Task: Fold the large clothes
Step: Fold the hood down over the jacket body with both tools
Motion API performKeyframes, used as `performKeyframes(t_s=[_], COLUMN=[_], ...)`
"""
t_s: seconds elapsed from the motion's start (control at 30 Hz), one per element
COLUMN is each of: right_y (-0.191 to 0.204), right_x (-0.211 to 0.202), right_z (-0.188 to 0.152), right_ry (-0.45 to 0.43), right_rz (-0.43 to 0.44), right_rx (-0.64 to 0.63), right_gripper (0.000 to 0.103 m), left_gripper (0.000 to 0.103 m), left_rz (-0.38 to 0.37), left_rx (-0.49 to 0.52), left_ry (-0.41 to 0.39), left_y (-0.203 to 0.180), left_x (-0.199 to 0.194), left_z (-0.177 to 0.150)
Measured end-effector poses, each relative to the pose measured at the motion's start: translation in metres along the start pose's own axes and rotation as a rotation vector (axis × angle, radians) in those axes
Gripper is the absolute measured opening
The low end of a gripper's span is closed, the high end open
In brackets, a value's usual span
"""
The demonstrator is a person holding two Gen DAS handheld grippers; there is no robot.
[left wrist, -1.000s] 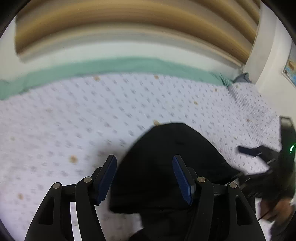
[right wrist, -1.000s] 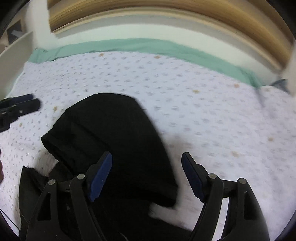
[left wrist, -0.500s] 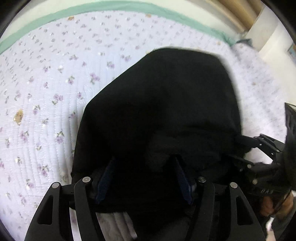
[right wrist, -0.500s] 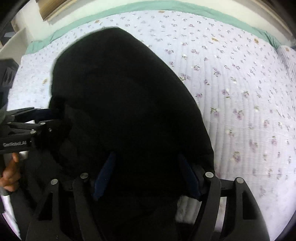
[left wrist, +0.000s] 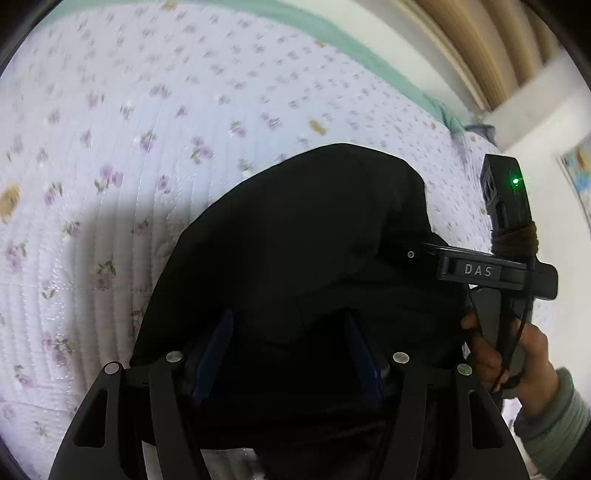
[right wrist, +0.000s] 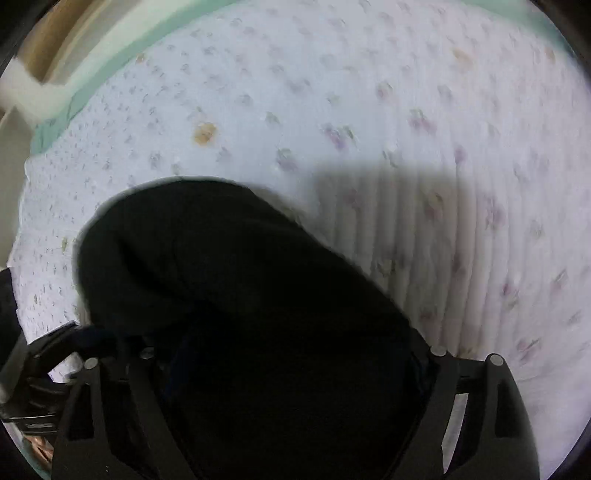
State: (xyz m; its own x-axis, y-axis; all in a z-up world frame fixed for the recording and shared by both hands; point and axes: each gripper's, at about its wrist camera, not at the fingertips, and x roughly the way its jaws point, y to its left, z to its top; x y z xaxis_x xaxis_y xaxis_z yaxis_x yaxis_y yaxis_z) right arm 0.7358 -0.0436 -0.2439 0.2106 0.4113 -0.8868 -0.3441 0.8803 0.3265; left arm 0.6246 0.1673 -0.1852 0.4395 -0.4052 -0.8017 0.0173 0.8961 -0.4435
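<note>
A large black garment (left wrist: 314, 236) lies bunched on a floral quilted bedspread (left wrist: 147, 129). My left gripper (left wrist: 288, 354) sits low over its near part, its blue pads wide apart with dark cloth lying between them. The garment also fills the lower left of the right wrist view (right wrist: 221, 288). My right gripper (right wrist: 288, 376) has its fingers buried in the cloth there, so its pads are hidden. The right gripper also shows in the left wrist view (left wrist: 495, 269), held by a hand at the garment's right edge.
The bedspread (right wrist: 406, 129) stretches far and to both sides, with a green sheet border (left wrist: 332, 33) at its far edge. A wooden headboard (left wrist: 480, 44) and a white wall (left wrist: 554, 122) stand beyond. The left gripper's frame (right wrist: 22, 369) shows at the left edge.
Both grippers have tilted and drawn back a little. The garment fills less of each view than half a second ago. A second ago both grippers were higher, open above the cloth.
</note>
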Motion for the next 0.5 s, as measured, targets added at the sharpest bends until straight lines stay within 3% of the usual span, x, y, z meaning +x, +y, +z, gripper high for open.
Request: performKeyframes(t_s=[0.07,0.13,0.2,0.27,0.33,0.4,0.43,0.5], right_y=[-0.009,-0.014,-0.004,0.004,0.004,-0.001,-0.011,-0.03], right_x=[-0.01,-0.035,-0.074,-0.112,-0.123,-0.103,-0.085,-0.071], right_z=[-0.003,-0.009,-0.024,-0.048,-0.07,-0.079,-0.085,-0.094], right_ry=[0.019,0.017,-0.055,-0.126,-0.141,-0.068,-0.004,0.044], right_rz=[0.041,0.022,-0.028,-0.013,-0.069,-0.108,-0.11,-0.038], right_rx=[0.031,0.018,-0.044,-0.084,-0.1,-0.091,-0.073,-0.004], right_gripper=[0.086,0.084,0.084,0.079,0.074,0.073,0.073,0.072], left_gripper=[0.064,0.064,0.064,0.064,0.066,0.065,0.065,0.065], left_rz=[-0.024,-0.089,-0.188,-0.221,-0.162,-0.041,-0.042,-0.055], left_rx=[-0.006,-0.061,-0.112,-0.117,-0.107,-0.113,-0.127,-0.146], left_ry=[0.003,0.012,-0.026,-0.084,-0.084,0.013,0.056,0.03], left_y=[0.004,0.016,0.028,0.029,0.031,0.042,0.05,0.051], left_x=[-0.005,-0.016,-0.042,-0.065,-0.064,-0.033,-0.019,-0.03], left_z=[-0.002,0.0,-0.006,-0.013,-0.016,-0.019,-0.021,-0.019])
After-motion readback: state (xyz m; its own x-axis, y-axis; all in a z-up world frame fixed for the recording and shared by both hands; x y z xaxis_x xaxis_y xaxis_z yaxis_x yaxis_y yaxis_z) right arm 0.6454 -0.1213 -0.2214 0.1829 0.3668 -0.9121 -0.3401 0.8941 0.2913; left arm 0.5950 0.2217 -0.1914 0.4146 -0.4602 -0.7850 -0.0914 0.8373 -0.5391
